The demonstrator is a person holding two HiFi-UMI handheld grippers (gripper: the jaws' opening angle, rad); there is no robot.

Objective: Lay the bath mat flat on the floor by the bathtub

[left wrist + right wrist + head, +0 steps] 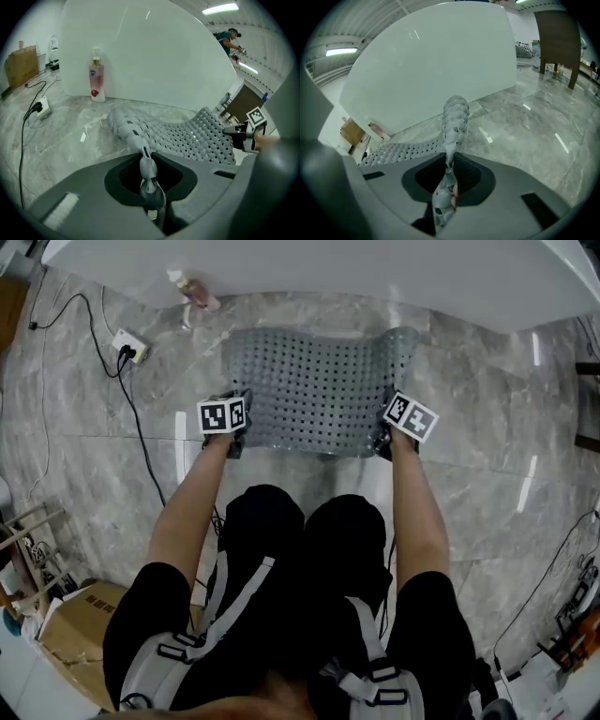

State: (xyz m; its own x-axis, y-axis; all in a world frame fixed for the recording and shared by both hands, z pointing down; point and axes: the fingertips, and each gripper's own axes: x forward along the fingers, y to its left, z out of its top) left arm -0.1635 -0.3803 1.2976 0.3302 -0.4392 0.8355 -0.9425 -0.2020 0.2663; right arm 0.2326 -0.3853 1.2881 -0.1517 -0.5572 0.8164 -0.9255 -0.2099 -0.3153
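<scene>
At the far left, one white power strip (131,346) with a black cable lay on the grey marbled floor (84,456), and one pink pump bottle (192,289) stood against the foot of the single white bathtub (309,268).

The left gripper (232,435) had its jaws narrowed onto the near left corner of the one grey perforated rubber bath mat (314,390), pinching its folded edge between them. The mat stretched away from both tools toward the tub, its long axis running left to right along the tub's side, its far edge close to the tub base. Its middle seemed to rest on the floor, while the near edge was lifted and the left edge lay rumpled. The far right corner curled upward.

The right gripper (386,439) likewise clamped the near right corner, jaws drawn close on the rubber. Two grippers, one at each near corner, stood equally near the mat. Lowering both corners evenly and drawing them apart looked like what remained.
</scene>
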